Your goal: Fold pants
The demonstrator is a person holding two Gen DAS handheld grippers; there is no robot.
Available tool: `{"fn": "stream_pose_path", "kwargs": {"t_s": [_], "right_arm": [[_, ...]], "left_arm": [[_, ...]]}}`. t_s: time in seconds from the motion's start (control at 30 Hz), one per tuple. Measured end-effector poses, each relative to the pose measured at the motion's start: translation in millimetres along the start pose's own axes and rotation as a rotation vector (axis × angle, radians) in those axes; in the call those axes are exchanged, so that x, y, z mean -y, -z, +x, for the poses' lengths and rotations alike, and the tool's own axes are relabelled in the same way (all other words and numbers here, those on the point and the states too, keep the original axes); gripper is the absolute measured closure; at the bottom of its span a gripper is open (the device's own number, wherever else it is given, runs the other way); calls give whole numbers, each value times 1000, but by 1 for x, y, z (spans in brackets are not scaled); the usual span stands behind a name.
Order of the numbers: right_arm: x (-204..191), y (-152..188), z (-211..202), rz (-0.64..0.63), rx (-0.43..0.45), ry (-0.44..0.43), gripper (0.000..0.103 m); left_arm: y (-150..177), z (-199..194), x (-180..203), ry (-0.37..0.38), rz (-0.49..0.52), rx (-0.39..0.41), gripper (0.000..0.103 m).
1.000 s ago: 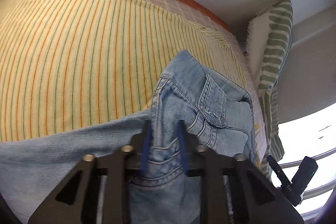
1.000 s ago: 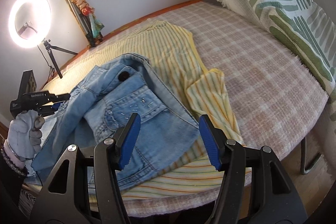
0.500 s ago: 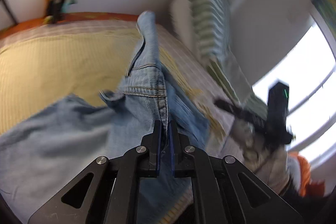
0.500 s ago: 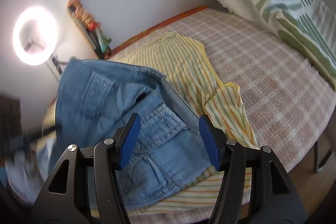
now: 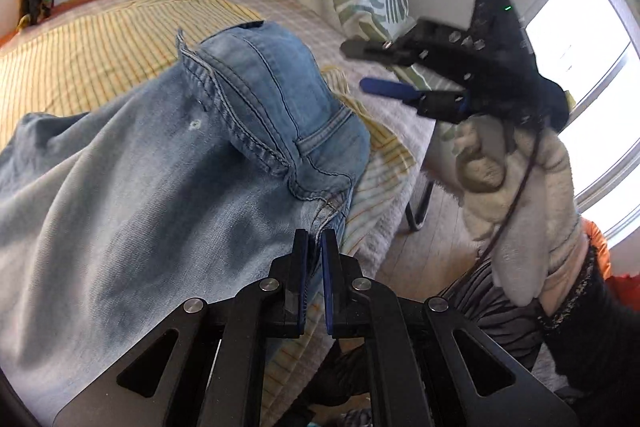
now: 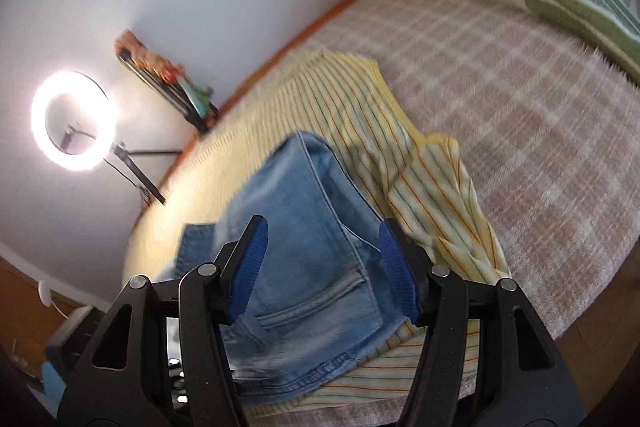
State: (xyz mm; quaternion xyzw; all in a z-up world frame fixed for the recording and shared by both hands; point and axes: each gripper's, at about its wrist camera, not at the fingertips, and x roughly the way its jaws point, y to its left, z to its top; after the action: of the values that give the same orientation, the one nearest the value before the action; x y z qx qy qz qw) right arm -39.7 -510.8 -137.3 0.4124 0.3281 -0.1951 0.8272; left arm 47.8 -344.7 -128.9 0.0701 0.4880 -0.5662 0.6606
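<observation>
Jeans [image 5: 168,163]: we see them heaped on the striped yellow cloth [image 5: 80,39] on the bed [image 6: 520,115], waistband raised (far end).
Left gripper [image 5: 314,247]: we find it clenched on a denim edge at the near right of the heap.
Right gripper [image 6: 320,243]: released, its jaws spread just above the jeans' pocket.
</observation>
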Motion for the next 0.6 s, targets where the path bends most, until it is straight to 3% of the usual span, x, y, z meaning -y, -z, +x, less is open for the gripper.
{"fn": "stream_pose_path", "kwargs": {"t_s": [0.1,0.2,0.4,0.5,0.6], "right_arm": [[2,-1,12,7,-49,-46,43],[4,4,21,3,-90,31,43],[26,21,3,48,-90,71,43],[34,34,-1,100,-127,-14,43],[37,44,-2,117,-146,-36,43]], "left_arm": [[6,-6,3,14,-20,12,98],[13,-14,-3,27,-44,28,98],[14,-12,0,63,-63,45,98],[10,-7,9,43,-22,43,98],[9,-6,12,12,8,41,98]]}}
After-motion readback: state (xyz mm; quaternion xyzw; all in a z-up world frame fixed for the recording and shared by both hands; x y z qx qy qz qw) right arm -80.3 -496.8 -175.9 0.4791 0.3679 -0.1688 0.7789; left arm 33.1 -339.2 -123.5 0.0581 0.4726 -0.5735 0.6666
